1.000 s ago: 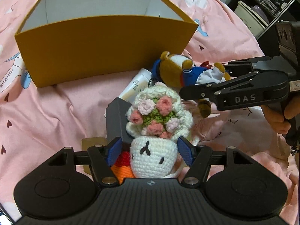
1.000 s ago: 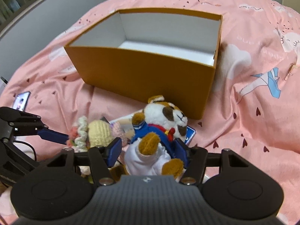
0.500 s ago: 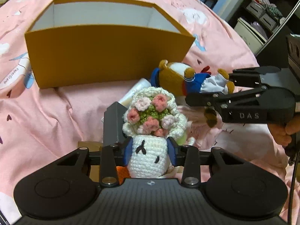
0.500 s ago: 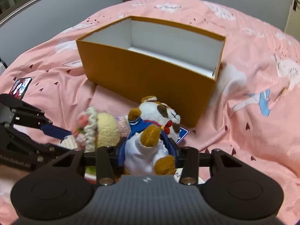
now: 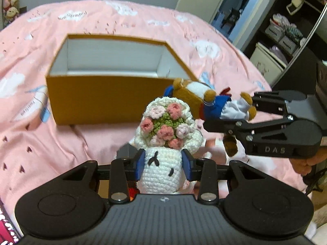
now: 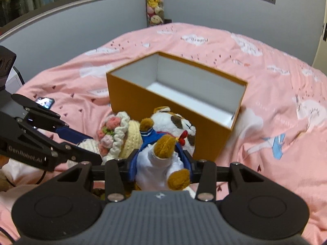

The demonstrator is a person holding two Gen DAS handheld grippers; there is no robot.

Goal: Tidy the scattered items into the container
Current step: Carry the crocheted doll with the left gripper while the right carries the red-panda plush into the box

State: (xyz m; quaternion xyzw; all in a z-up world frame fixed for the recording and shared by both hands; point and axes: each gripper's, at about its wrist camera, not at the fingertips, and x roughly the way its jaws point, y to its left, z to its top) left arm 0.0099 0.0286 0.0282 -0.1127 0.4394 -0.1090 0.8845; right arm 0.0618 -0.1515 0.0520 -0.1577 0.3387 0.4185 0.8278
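The left gripper is pinching the crocheted doll between its pads; the right gripper is apparently clamping the plush dog.

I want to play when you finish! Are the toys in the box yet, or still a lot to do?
Nothing is in the orange box yet; what shows of its inside is bare. The left gripper holds the crochet flower doll, and the right gripper holds the plush dog, both near the box. A dark item still lies on the bed.
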